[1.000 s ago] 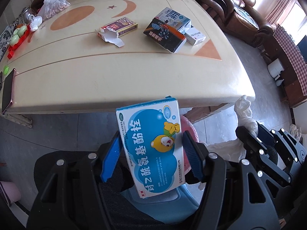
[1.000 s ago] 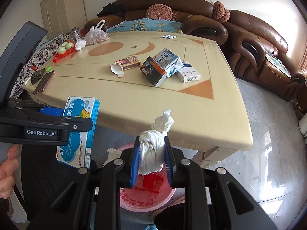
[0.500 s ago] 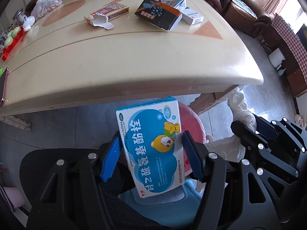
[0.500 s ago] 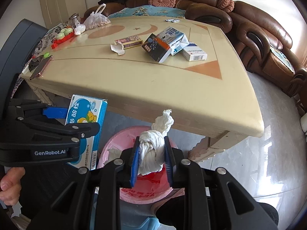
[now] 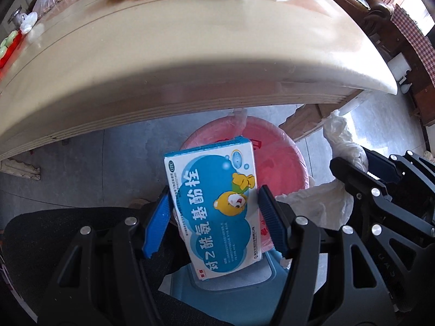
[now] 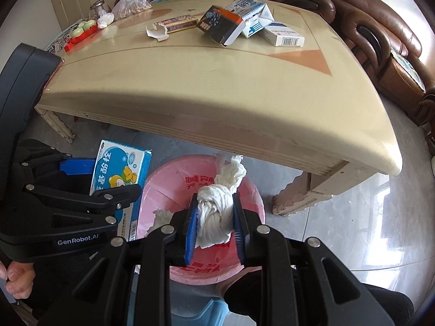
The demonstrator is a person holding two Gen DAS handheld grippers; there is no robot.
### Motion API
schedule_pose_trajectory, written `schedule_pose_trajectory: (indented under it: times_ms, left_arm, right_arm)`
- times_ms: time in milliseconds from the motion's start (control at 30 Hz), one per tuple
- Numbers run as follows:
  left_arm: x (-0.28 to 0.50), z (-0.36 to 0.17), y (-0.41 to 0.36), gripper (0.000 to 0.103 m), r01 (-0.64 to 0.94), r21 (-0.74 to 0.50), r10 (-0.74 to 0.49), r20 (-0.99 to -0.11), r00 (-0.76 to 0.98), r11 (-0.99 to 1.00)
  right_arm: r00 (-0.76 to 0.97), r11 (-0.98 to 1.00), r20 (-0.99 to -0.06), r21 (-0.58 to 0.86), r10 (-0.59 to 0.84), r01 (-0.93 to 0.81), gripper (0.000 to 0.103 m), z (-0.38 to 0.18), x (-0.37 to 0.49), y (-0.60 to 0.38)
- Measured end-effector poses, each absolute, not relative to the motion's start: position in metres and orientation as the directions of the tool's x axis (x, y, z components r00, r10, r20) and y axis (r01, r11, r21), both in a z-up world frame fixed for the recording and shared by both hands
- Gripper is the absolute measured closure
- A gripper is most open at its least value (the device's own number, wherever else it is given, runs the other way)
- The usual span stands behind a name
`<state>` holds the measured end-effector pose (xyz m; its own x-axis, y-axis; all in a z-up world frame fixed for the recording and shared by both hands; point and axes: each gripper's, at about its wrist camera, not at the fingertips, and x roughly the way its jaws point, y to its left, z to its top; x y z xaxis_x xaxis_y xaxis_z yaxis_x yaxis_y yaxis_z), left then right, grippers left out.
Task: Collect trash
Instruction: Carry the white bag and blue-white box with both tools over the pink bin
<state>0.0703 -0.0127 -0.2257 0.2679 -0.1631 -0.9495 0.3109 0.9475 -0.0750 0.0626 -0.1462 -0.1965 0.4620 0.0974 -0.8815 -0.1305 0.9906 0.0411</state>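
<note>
1. The left gripper point(image 5: 214, 217) has come down since a second ago: the cream tabletop point(image 5: 190, 40) then lay below the camera, and now its front edge arches across the upper frame, with the pink plastic-lined bin point(image 5: 277, 163) showing under it.
2. Its blue pads are still clamped, about half spread, on the sides of the blue-and-white cardboard medicine box with a cartoon bear point(image 5: 217, 206), which sits in them exactly as before, now over the bin's near-left rim.
3. The right gripper point(image 6: 214, 225) has sunk too; its jaws stay pinched narrowly on the white crumpled tissue wad point(image 6: 217, 212), now directly above the bin's mouth rather than level with the table edge.
4. The opened maroon carton point(image 6: 176, 24), black box point(image 6: 220, 25) and white boxes point(image 6: 282, 35) lie unmoved on the table.
</note>
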Motion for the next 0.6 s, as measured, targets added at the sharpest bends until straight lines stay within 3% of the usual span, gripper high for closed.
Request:
schedule_pose_trajectory:
  times_ms: [600]
  left_arm:
    - [0.091, -0.307, -0.017, 0.040, 0.291, -0.121, -0.164, -0.978, 0.128, 0.949]
  right_arm:
    - [0.316, 0.993, -0.944, 0.069, 0.097, -0.099, 0.080, -0.281, 0.087, -0.156]
